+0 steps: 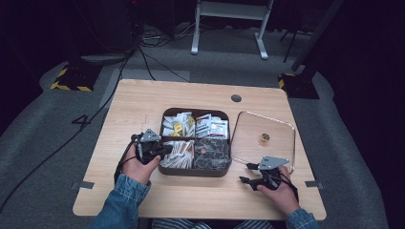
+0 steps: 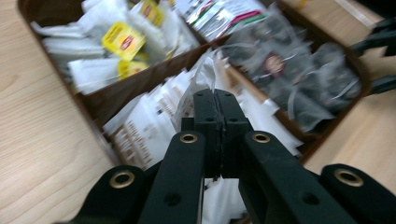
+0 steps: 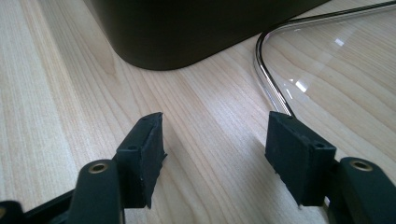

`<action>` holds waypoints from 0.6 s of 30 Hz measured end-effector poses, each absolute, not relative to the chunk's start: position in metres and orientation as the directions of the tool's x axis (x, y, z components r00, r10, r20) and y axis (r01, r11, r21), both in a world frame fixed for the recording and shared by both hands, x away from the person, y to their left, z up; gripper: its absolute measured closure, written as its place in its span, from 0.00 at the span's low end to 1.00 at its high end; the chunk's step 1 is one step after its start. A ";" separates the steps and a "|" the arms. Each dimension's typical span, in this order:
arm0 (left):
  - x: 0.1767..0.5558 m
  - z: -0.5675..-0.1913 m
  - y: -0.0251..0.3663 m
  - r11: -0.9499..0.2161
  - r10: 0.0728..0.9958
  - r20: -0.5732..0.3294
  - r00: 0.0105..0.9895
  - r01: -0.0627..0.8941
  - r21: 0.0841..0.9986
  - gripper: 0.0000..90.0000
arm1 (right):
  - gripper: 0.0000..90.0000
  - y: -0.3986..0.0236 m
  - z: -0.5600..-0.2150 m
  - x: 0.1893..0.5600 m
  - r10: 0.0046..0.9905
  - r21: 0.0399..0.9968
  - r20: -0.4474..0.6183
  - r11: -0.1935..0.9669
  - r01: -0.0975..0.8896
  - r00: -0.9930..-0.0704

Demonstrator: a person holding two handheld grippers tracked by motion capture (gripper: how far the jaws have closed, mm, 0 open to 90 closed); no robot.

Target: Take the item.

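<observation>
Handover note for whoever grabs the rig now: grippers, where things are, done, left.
Left gripper: jaws shut over the near-left compartment of the brown box, its tips in among the white sachets; they look pinched on one, but I cannot tell for sure.
Right gripper: jaws open, nothing between them, low over the table beside the box's near-right corner and the clear lid.
Done: lid is off, lying flat on the table right of the box.
Left: probably lift a sachet out and check the grip; lid still to go back on.

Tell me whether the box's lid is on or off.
Off: the clear lid lies flat on the table beside the open box.
</observation>
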State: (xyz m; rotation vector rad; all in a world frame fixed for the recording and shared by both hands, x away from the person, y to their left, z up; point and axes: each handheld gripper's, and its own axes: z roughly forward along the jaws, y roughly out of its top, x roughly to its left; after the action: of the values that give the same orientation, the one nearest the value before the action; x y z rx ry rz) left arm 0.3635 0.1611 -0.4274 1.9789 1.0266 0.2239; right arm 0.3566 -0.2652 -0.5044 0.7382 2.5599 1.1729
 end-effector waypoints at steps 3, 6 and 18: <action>0.360 -0.421 0.159 -0.289 0.701 -0.207 0.682 0.537 0.793 0.99 | 0.42 -0.266 -0.504 0.356 0.534 0.757 0.001 0.552 0.349 -0.845; 0.356 -0.414 0.156 -0.301 0.682 -0.192 0.706 0.509 0.806 0.99 | 0.41 -0.266 -0.504 0.356 0.536 0.757 0.000 0.552 0.350 -0.844; 0.342 -0.394 0.148 -0.259 0.637 -0.208 0.742 0.461 0.849 0.97 | 0.41 -0.266 -0.504 0.356 0.540 0.757 -0.001 0.550 0.352 -0.842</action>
State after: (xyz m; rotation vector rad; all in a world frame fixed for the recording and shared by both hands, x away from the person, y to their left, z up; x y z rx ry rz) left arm 0.3423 0.1484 -0.3938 1.9076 0.8422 0.2134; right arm 0.3564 -0.2665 -0.5044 0.7480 2.5537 1.1688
